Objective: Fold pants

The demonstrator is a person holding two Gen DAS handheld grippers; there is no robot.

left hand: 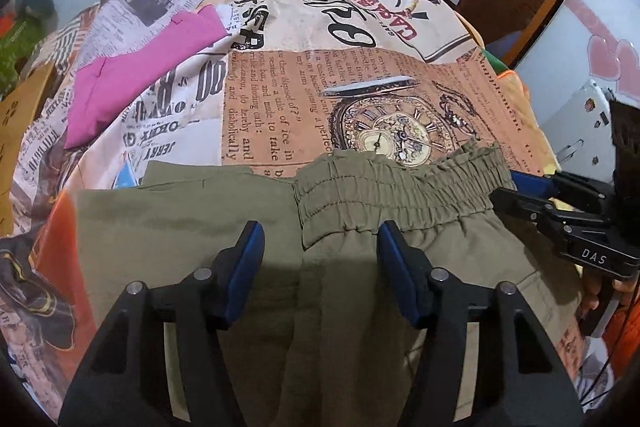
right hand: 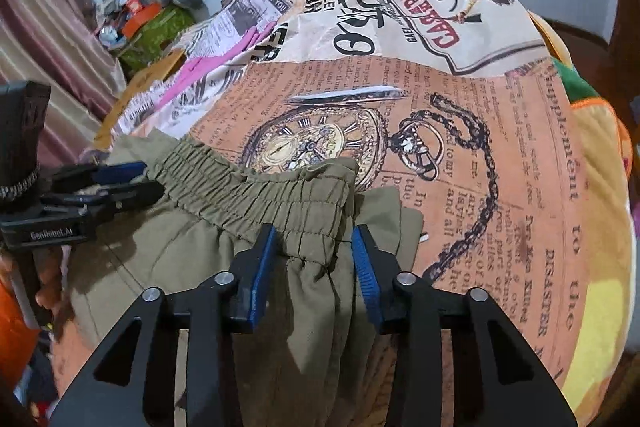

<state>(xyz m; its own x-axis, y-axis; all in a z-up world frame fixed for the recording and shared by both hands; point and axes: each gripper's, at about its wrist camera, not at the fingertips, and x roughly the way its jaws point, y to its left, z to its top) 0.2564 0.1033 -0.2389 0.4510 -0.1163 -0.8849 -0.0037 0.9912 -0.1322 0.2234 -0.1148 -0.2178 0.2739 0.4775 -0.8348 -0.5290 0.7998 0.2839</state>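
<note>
On newsprint cloth [left hand: 280,99], olive pants [left hand: 348,291], gathered elastic waistband [left hand: 400,187], folded.

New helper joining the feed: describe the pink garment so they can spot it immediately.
Start at the newspaper-print cloth covering the work surface. Beyond the olive pants, toward the far left, lies the pink garment, folded flat. It is the only solid bright pink piece on the busy print.

"DAS" on right gripper [left hand: 520,197], "GenRobot.AI" on left gripper [right hand: 132,183]
</note>
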